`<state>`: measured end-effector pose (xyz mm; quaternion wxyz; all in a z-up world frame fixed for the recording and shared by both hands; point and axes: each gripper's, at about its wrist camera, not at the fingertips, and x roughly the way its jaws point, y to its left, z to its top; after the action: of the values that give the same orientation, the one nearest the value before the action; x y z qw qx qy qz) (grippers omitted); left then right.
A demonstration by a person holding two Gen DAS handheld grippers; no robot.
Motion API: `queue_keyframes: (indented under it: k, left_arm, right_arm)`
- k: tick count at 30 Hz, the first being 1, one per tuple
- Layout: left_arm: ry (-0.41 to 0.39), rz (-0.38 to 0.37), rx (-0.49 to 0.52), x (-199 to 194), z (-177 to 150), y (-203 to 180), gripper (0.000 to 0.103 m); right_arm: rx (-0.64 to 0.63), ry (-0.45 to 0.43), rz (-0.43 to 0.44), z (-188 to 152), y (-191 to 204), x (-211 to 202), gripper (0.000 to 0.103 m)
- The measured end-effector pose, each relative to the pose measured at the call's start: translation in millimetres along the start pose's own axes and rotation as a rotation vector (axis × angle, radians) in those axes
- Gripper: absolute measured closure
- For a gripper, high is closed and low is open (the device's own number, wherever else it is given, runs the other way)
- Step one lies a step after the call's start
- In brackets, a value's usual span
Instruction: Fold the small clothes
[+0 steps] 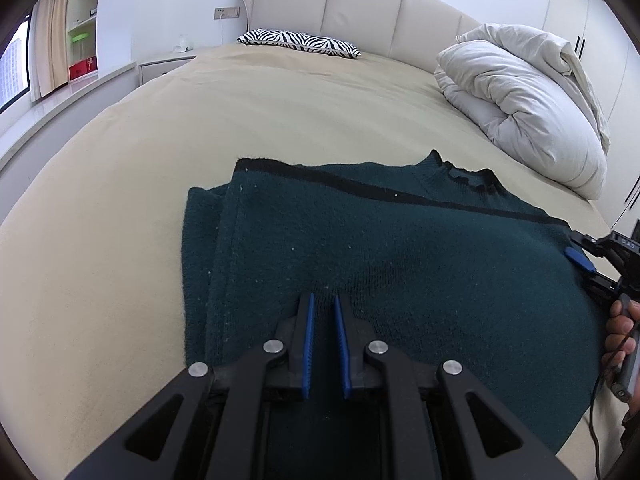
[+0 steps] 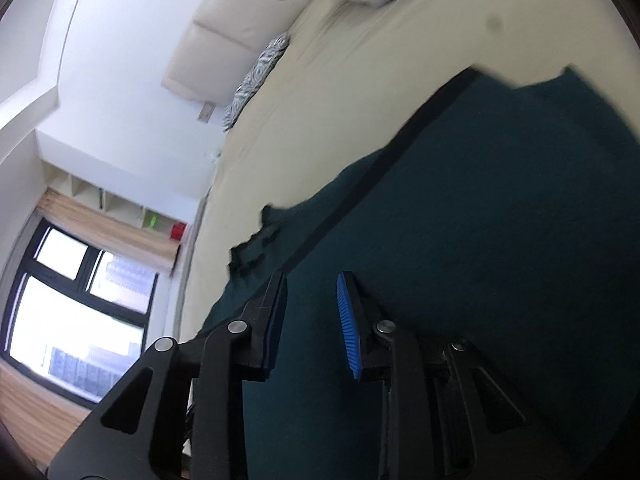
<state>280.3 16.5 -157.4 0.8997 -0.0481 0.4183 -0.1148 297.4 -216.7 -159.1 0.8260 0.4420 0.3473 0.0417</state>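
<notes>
The left gripper (image 1: pixel 323 300) is closest to us. Its two blue pads (image 1: pixel 308 336) stand close together, with only a thin gap, and a little ridge of the dark green sweater (image 1: pixel 380 248) is pinched between their tips. It looks like it is holding the near edge of the sweater so the cloth stays put, or so it can be lifted for a fold.

The sweater lies flat on the tan bed sheet (image 1: pixel 120 208), near the front of the bed. One side is already folded over on the left, so I think the folding is partly done. Its black-trimmed collar (image 1: pixel 468 176) points toward the headboard.

The right gripper (image 2: pixel 312 300) hangs over the sweater's other side. Its jaws stand a bit apart and nothing is between them. A hand (image 1: pixel 618 340) holds its handle.

Farther away are a zebra pillow (image 1: pixel 300 42) and a bunched white duvet (image 1: pixel 524 96), both off the sweater, so there is room to fold.

The only holders are the wall shelves (image 1: pixel 82 24). There is a red box (image 1: pixel 82 68) on a low one, and something green above it.
</notes>
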Motion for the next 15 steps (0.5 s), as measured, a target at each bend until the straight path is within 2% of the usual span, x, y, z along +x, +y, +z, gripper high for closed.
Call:
queue_keyframes:
  k: [4,6,7,9,11,13,15]
  left_arm:
    - [-0.004,0.008,0.007,-0.3,-0.8,-0.7,0.089]
    - [-0.006,0.013,0.011,-0.8,-0.9,-1.5,0.089]
    - [-0.005,0.015,0.011,-1.3,-0.6,-1.7,0.089]
    - [-0.003,0.031,0.021,-4.0,0.8,-5.1,0.089]
    - [0.008,0.106,0.056,-18.5,-0.1,-19.9,0.090]
    - [0.015,0.098,0.076,-40.1,-6.9,-39.0,0.090]
    - [0.028,0.101,0.102,-55.7,-19.1,-58.4,0.084]
  right_arm:
    - [0.072,-0.116,-0.072,12.0,-28.1,-47.6,0.077]
    - [0.050,-0.122,-0.109,5.2,-24.0,-63.5,0.075]
    - [0.044,-0.105,-0.094,-2.7,-18.8,-68.7,0.072]
    - [0.020,-0.038,-0.014,-26.8,-4.2,-73.5,0.072]
    - [-0.024,0.032,0.049,-51.9,16.3,-67.1,0.070]
    - [-0.084,0.148,0.101,-84.3,42.0,-51.0,0.070]
    - [-0.115,0.259,0.159,-116.3,63.3,-30.6,0.070]
